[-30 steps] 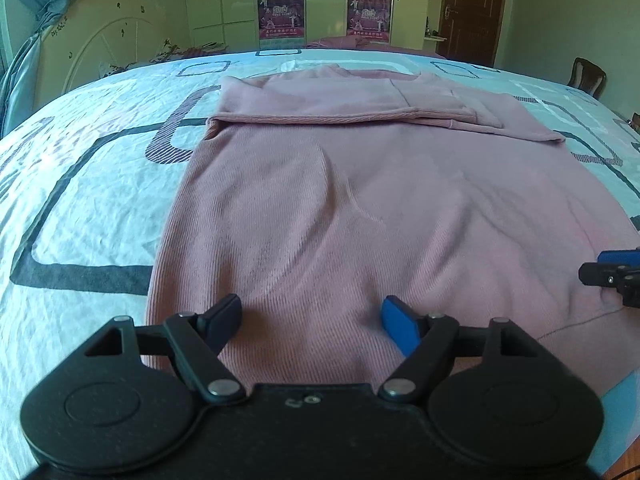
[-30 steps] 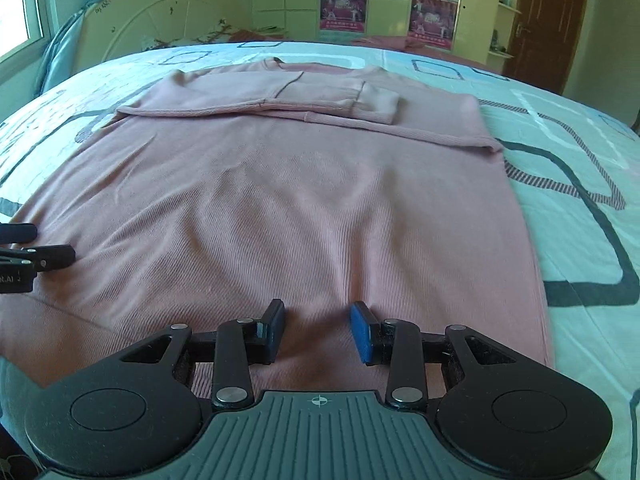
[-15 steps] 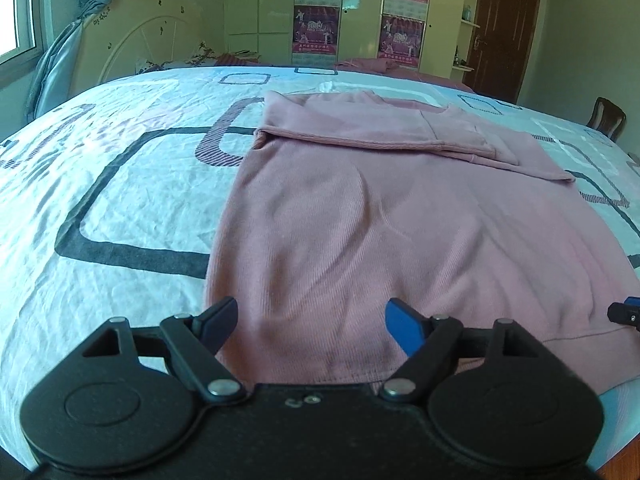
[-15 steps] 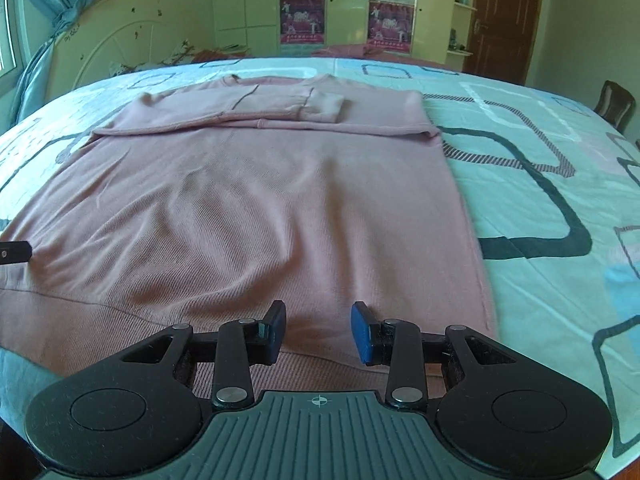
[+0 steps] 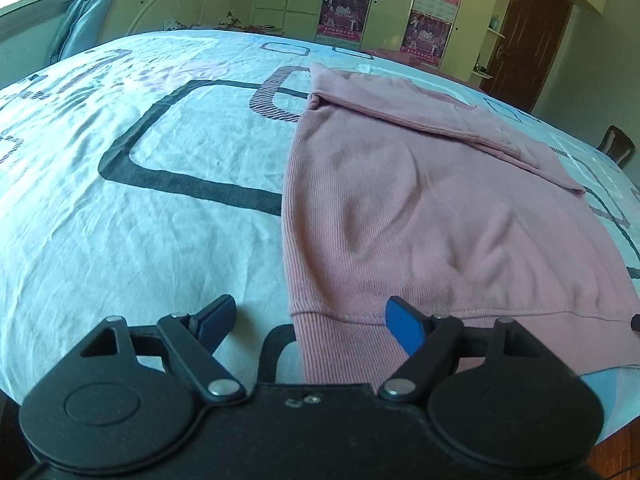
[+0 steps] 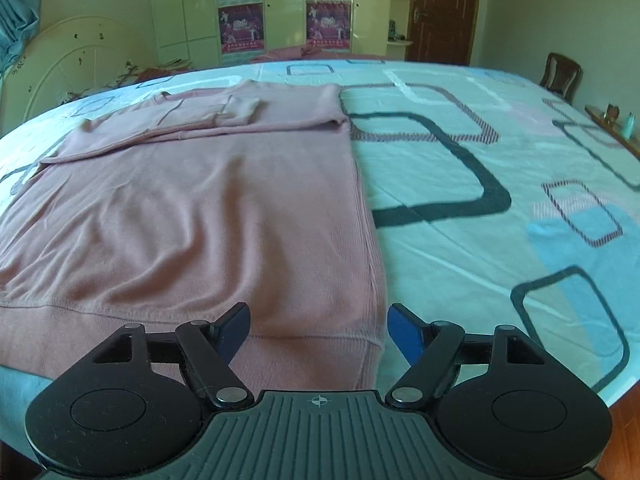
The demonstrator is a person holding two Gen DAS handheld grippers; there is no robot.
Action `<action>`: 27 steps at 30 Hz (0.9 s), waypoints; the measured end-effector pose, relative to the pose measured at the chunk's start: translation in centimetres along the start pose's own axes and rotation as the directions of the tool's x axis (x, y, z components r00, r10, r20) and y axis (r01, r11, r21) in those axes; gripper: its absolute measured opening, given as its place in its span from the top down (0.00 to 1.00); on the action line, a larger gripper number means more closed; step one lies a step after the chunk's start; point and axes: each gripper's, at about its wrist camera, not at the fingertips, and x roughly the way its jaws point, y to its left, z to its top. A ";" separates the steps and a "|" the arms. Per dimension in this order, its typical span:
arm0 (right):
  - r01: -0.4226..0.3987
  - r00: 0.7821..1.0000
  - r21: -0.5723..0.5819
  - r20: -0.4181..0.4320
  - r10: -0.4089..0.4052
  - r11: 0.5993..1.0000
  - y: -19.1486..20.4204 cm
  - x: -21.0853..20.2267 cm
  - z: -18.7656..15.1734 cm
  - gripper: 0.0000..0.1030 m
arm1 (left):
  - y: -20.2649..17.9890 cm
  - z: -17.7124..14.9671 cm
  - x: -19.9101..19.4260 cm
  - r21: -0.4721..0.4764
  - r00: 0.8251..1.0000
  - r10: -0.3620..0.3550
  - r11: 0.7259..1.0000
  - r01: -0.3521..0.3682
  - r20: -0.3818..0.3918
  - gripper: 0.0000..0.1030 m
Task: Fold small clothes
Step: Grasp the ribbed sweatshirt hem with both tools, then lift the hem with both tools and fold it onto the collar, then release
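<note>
A pink knit sweater (image 5: 420,220) lies flat on the bed, its sleeves folded across the chest at the far end. My left gripper (image 5: 308,316) hovers at the sweater's near left hem corner. That ribbed corner lies between its jaws, which are wide and closing a little, and the pads do not press on it. In the right wrist view the sweater (image 6: 200,208) fills the left half. My right gripper (image 6: 320,318) is at the near right hem corner with its jaws opening. The hem's edge lies between them, untouched by the pads.
The bed sheet (image 5: 140,220) is pale blue with dark rounded-square outlines and reaches far on both sides (image 6: 500,220). A white headboard (image 6: 60,64), a wardrobe with posters (image 6: 280,12), a brown door (image 6: 444,12) and a chair (image 6: 560,76) stand beyond the bed.
Both grippers have slid outward along the hem, the left to the left corner and the right to the right corner. The right gripper's jaws have widened from narrow to wide.
</note>
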 end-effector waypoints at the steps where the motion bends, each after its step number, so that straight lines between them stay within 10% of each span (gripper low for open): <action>1: -0.013 1.000 0.022 -0.015 0.013 1.000 -0.4 0.1 -0.2 0.27 | 0.0 -0.1 0.0 -0.004 1.000 -0.021 1.000 0.021 -0.001 0.30; 12: -0.131 0.987 0.144 -0.078 0.143 0.981 -1.2 -0.1 -0.8 0.87 | -0.5 0.9 0.6 -0.029 0.988 -0.145 0.989 0.144 -0.046 0.94; 27: -0.263 0.960 0.112 0.126 0.249 0.958 -0.6 -1.7 9.3 0.89 | -2.6 11.3 -0.7 -0.043 0.946 -0.260 0.961 0.273 0.192 0.95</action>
